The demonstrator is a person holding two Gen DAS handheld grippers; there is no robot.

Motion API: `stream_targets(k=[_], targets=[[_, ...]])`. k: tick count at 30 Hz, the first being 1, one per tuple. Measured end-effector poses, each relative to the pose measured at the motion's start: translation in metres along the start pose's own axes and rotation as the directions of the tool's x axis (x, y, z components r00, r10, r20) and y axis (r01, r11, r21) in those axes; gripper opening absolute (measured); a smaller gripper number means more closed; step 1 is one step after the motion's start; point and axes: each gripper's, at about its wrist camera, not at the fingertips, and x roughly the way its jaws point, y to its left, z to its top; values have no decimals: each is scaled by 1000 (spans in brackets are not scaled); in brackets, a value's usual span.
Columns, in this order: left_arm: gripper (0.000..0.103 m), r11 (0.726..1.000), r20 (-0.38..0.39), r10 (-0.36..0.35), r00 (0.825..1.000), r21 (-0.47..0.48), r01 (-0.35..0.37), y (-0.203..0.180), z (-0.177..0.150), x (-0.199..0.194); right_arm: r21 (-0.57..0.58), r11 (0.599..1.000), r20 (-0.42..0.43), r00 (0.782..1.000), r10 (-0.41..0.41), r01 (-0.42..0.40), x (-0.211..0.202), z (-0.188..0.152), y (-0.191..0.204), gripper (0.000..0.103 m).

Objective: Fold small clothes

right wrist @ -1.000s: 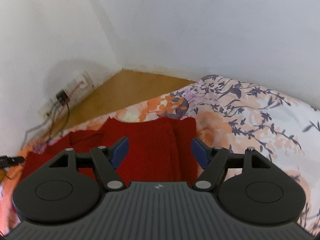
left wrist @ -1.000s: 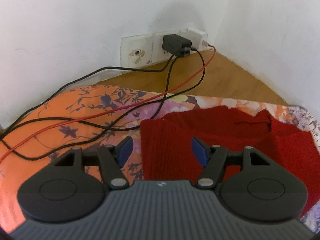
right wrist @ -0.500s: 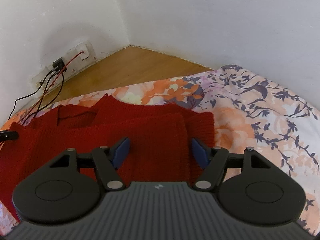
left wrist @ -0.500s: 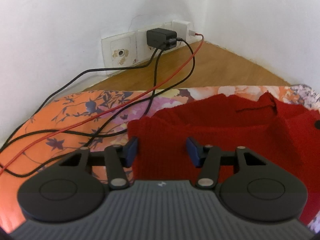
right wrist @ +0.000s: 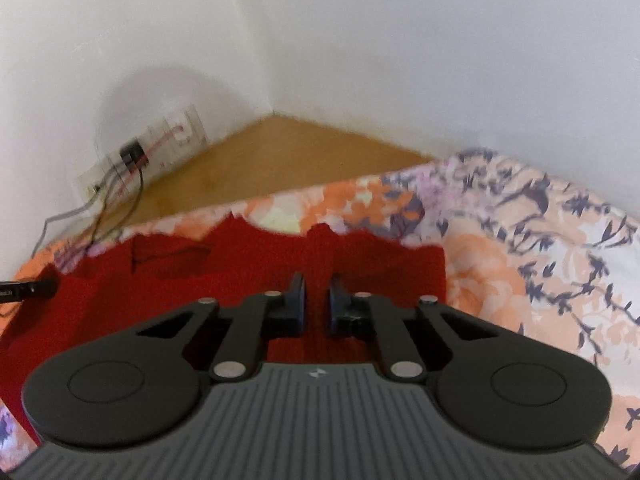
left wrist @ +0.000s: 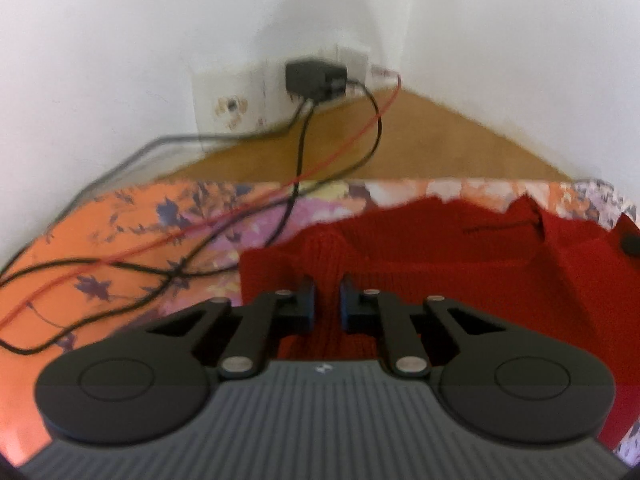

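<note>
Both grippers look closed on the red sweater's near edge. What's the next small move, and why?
Probably lift both together and carry that edge away toward the collar. The left gripper and right gripper each pinch a ridge of the red sweater, which lies flat on the floral sheet.

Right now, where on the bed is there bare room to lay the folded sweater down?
Free: floral bedspread to the right of the red sweater, up to the wall. Crowded: the orange patch left of the sweater, crossed by black cables and a red cable.

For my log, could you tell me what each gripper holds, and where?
Both pinch the red sweater: the left gripper near its left edge, the right gripper near its right edge.
</note>
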Motion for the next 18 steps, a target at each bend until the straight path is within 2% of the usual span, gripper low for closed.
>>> stream_targets(k=[5, 7, 9, 12, 18], targets=[[11, 998, 120, -3, 993, -56, 10, 4, 21, -33, 8, 1000, 163, 986, 23, -24, -40, 14, 8, 9], [11, 998, 150, 1, 989, -65, 9, 5, 32, -36, 11, 1000, 211, 977, 17, -20, -47, 24, 10, 8], [11, 998, 163, 34, 986, -56, -25, 4, 41, -30, -2, 1000, 243, 970, -9, 9, -46, 31, 12, 8], [11, 997, 130, 46, 990, -62, -38, 4, 45, -8, 9, 999, 223, 974, -49, 48, -28, 35, 7, 9], [11, 997, 16, 76, 997, -14, -75, -1, 30, 37, -38, 988, 69, 986, -149, 152, 26, 15, 0, 9]])
